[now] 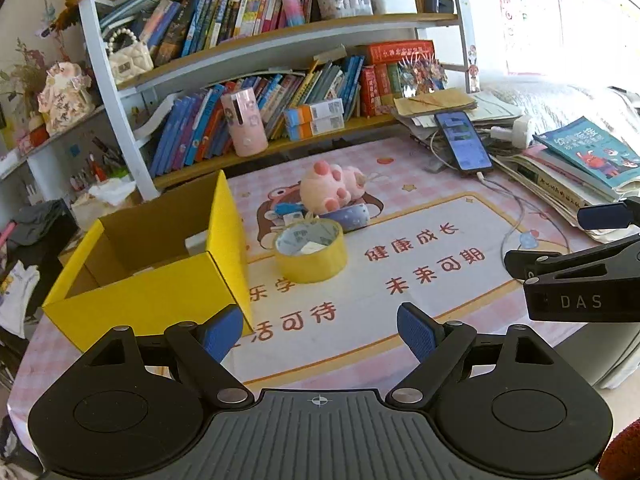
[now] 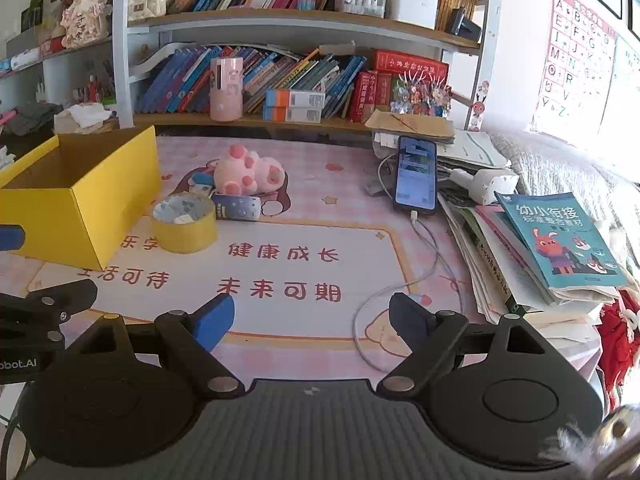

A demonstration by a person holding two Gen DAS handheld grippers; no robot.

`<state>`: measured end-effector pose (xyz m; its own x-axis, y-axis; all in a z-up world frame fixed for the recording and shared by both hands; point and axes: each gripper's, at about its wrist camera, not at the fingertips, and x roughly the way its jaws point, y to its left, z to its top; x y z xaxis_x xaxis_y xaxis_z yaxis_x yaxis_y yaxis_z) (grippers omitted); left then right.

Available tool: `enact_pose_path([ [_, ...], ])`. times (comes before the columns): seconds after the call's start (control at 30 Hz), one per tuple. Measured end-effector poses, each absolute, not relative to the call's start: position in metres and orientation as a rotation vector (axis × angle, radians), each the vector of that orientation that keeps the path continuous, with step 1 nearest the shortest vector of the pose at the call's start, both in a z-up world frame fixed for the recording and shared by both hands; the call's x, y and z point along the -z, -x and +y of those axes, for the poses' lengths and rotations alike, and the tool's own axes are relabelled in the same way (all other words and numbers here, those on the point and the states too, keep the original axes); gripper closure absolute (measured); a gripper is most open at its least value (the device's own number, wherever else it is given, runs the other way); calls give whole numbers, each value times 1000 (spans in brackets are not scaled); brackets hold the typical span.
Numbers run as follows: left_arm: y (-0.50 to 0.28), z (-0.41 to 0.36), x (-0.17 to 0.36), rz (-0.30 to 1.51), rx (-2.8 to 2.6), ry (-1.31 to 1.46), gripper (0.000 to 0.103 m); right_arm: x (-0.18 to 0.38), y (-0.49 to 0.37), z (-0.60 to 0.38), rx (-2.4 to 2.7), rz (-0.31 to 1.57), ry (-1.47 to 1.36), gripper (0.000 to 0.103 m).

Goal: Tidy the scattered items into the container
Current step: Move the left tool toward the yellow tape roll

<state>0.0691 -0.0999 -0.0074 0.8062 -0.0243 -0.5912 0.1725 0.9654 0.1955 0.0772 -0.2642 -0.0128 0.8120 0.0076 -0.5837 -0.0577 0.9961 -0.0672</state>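
An open yellow cardboard box (image 1: pixel 160 276) (image 2: pixel 80 196) stands at the left of the pink table mat; a white item lies inside it (image 1: pixel 197 243). Right of it sits a yellow tape roll (image 1: pixel 311 251) (image 2: pixel 185 222). Behind that lie a pink plush paw toy (image 1: pixel 330 186) (image 2: pixel 248 174), a blue patterned tape roll (image 1: pixel 352 215) (image 2: pixel 237 207) and a small blue item (image 1: pixel 289 209). My left gripper (image 1: pixel 320 330) is open and empty, just in front of the box's near corner. My right gripper (image 2: pixel 311 318) is open and empty over the mat's front.
A phone (image 2: pixel 416 174) on a white charging cable (image 2: pixel 424 264) lies right of the mat. Stacked books (image 2: pixel 552 248) fill the table's right side. A bookshelf (image 2: pixel 280 120) with a pink cylinder (image 2: pixel 226 89) runs along the back.
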Motion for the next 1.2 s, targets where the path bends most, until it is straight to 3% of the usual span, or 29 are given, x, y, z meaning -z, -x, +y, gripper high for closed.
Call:
enact_pose_path([
  [0.93, -182, -132, 38, 755, -20, -197, 16, 33, -217, -298, -204, 730, 123, 21],
  [1.2, -210, -134, 42, 779, -98, -181, 16, 37, -251, -305, -278, 747, 122, 27],
])
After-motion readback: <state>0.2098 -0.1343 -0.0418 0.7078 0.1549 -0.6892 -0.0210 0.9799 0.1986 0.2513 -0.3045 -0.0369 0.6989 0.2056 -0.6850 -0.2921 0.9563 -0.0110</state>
